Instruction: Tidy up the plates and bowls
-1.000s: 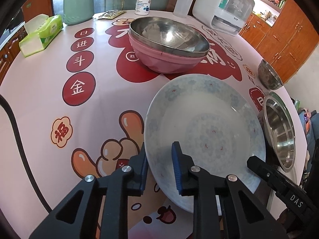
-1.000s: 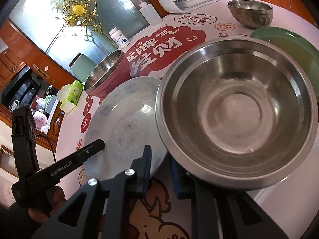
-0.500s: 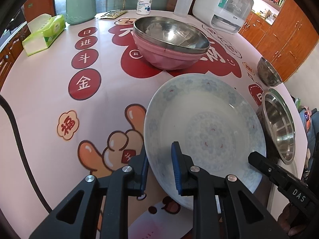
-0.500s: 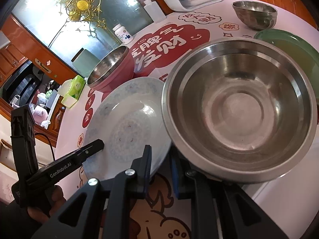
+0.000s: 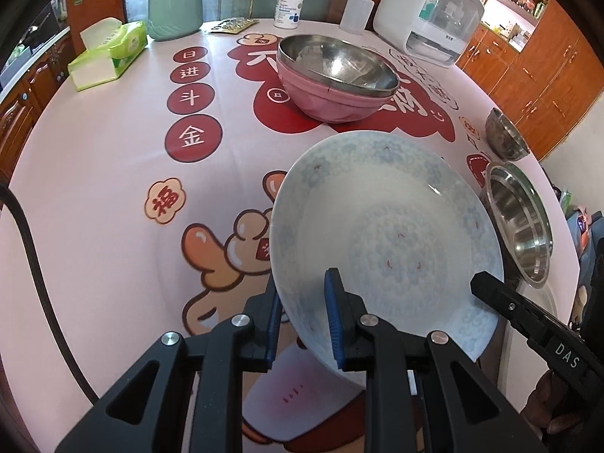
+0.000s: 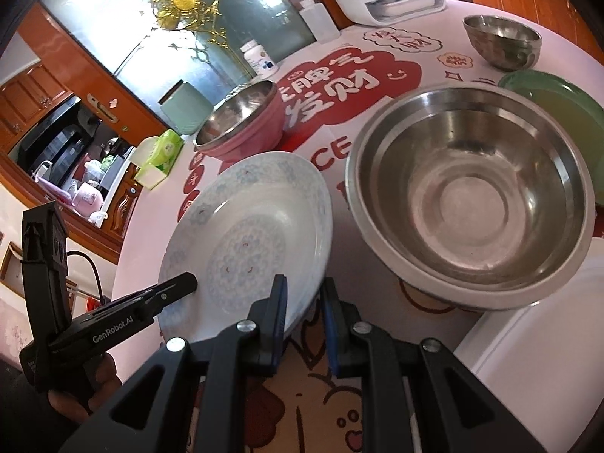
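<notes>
Porcelain plate (image 5: pixel 385 234), blue-patterned, sits mid-frame, clamped at its near rim by the left gripper (image 5: pixel 302 321) and now also by the right gripper (image 6: pixel 304 321), which a second ago gripped the steel bowl (image 6: pixel 468 204). Bowl released at right; plate looks ready for two-handed transfer.
</notes>
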The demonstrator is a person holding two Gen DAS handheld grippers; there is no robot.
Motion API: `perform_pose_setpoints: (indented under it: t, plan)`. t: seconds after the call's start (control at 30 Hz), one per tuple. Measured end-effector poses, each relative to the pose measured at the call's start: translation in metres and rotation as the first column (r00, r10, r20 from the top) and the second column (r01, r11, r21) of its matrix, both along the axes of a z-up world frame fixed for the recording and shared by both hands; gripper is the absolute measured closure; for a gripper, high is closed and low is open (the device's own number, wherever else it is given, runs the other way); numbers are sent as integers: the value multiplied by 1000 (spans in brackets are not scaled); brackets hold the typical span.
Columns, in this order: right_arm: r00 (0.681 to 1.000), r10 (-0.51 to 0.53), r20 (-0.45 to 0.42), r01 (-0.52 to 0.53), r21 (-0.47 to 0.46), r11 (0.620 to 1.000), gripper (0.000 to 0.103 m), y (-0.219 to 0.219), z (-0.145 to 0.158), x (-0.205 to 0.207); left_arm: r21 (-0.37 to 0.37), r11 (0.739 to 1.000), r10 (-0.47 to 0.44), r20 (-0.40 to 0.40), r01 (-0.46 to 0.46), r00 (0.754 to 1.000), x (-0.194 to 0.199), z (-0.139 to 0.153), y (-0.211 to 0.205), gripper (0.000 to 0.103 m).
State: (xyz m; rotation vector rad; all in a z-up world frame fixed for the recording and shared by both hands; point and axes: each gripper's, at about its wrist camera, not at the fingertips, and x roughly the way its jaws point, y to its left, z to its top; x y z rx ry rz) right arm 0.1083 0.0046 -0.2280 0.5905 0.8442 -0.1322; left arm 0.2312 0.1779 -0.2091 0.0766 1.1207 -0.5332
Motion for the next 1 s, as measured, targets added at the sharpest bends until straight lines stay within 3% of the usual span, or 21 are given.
perform_pose_setpoints:
  t: [0.33,0.53,1.0]
  plan:
    - [998,35,44,-34,-21,999,86,9,19,-18,-13,1000,-5,34,5,999,-27,25,13,83]
    - [997,43,57,-41,-35,999,86,13,29,-33,-27,1000,-6,14,6,1000,-42,31,19,83]
    - [997,-16,80,21,-61,998,86,16,45,-91,-52,990,-127,25,128,992,-93,49,14,83]
